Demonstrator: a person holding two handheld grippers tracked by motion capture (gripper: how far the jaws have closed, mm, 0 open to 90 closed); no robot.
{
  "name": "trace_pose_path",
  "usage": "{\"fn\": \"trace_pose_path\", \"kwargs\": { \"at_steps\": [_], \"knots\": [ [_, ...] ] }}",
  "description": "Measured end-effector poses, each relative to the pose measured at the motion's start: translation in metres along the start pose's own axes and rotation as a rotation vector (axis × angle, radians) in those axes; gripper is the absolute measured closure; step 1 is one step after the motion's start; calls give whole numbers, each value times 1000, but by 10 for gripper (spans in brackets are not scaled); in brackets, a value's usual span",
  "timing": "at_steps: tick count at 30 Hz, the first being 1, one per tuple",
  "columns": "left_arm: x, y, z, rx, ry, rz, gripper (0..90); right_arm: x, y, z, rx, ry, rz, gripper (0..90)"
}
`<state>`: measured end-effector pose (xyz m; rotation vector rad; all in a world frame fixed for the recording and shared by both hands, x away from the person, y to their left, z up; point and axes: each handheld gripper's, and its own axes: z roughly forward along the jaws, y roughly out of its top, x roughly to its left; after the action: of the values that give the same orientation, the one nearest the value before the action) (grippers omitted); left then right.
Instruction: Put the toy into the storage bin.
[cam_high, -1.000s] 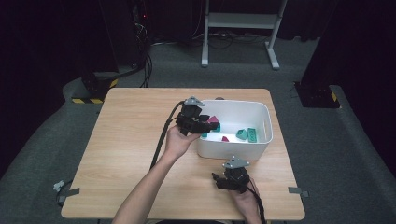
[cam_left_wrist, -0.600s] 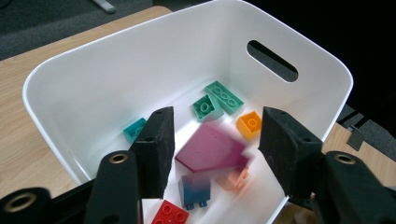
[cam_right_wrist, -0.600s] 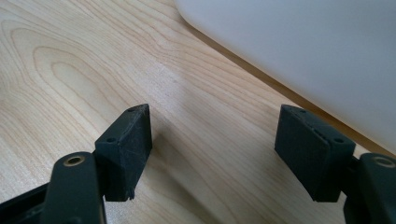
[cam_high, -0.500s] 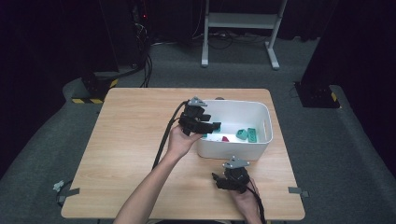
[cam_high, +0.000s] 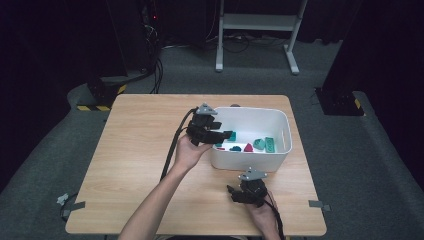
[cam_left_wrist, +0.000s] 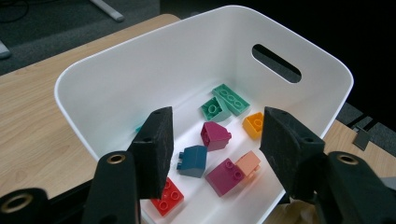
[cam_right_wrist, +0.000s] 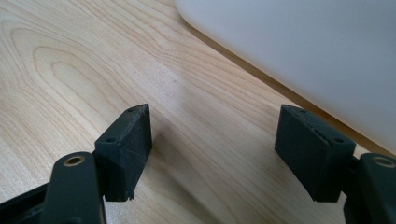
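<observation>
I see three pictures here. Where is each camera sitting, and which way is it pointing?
High view: above the person's side, looking forward and down on the table; both forearms and both hand-held grippers show.
Left gripper view: rides the left hand-held gripper, looking down into the white bin at the bricks; its two black jaws show, open.
Right gripper view: rides the right hand-held gripper, low over the table beside the bin; its open jaws show.
All three share the bin.
</observation>
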<state>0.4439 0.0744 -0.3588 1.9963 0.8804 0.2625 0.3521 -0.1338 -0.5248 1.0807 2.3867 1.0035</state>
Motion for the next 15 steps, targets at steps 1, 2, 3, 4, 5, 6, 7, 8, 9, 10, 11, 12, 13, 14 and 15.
{"fn": "trace_pose_path", "kwargs": {
  "at_steps": [1, 2, 3, 4, 5, 6, 7, 8, 9, 10, 11, 12, 13, 14, 15],
  "knots": [
    [0, 0, -1, -1, 2, 1, 440, 0, 0, 0, 0, 0, 0, 274],
    [1, -1, -2, -4, 4, -1, 439, 0, 0, 0, 0, 0, 0, 274],
    [1, -1, -2, -4, 4, -1, 438, 0, 0, 0, 0, 0, 0, 274],
    [2, -1, -3, -5, 5, -3, 438, 0, 0, 0, 0, 0, 0, 274],
    [3, -2, -5, -4, 6, -2, 437, 0, 0, 0, 0, 0, 0, 274],
    [3, -2, -5, -4, 6, -2, 436, 0, 0, 0, 0, 0, 0, 274],
    [4, -4, -7, -5, 8, -6, 435, 0, 0, 0, 0, -1, -1, 274],
    [5, -4, -8, -6, 9, -5, 434, 0, 0, 0, 0, -1, 0, 274],
    [6, -5, -9, -9, 11, -8, 434, 0, 0, 0, 0, 0, 0, 274],
    [6, -5, -9, -9, 11, -8, 434, 0, 0, 0, 0, 0, 0, 274],
    [7, -5, -11, -13, 12, -9, 434, 0, 0, 0, 1, -1, 0, 274],
    [7, -6, -13, -16, 14, -10, 434, 0, 0, 0, 1, -1, 0, 274],
    [8, -6, -14, -16, 15, -12, 434, 0, 0, 0, 1, -1, 0, 274],
    [8, -6, -14, -16, 15, -12, 434, 0, 0, 0, 1, -1, 0, 274],
    [8, -6, -14, -16, 17, -10, 434, 0, 0, 0, 1, -1, 0, 274]
  ]
}}
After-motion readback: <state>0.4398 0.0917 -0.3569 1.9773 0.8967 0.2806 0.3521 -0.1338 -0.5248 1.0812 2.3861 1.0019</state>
